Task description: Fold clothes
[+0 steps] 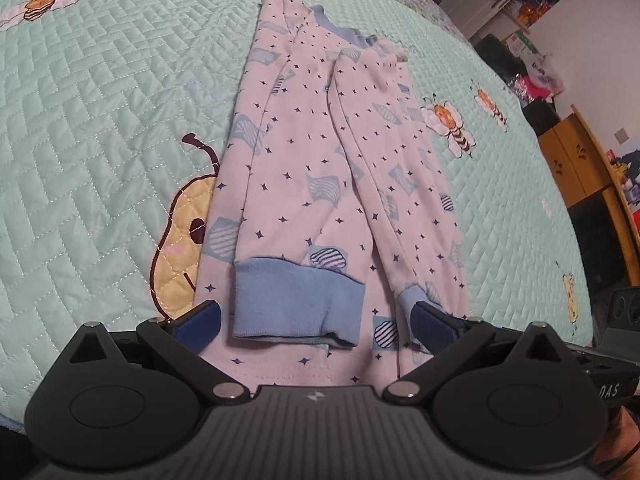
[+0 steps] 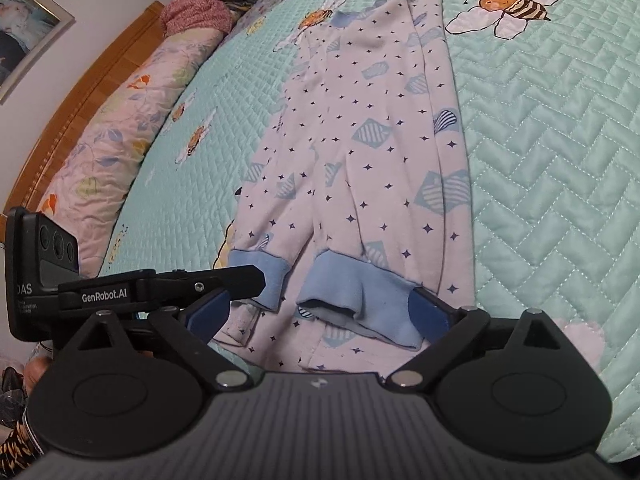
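We're over the bed now, looking down on a pale pink top (image 1: 320,168) with small dark stars and blue striped patches, laid lengthwise on the mint quilt (image 1: 100,120). Both sleeves are folded in over the body and run toward us, blue cuffs at the near end. The blue collar (image 1: 340,28) sits at the far end.

Our left gripper (image 1: 316,322) hangs just above the near hem with its jaws spread wide, and the left sleeve's cuff (image 1: 296,296) lies between the blue pads without either pad pressing on it. Nothing is gripped.

Our right gripper (image 2: 320,312) is spread wide too, tilted down at the same end. The right sleeve's cuff (image 2: 360,292) lies between its pads; the right-hand pad (image 2: 430,314) sits right at the cuff's edge, and we cannot tell whether it touches. No pinch there.

From the right camera we see the left gripper's body beside us at the left edge. A floral pillow (image 2: 120,120) lies along the wooden headboard (image 2: 80,92), and embroidered bees (image 2: 508,4) dot the quilt around the top.
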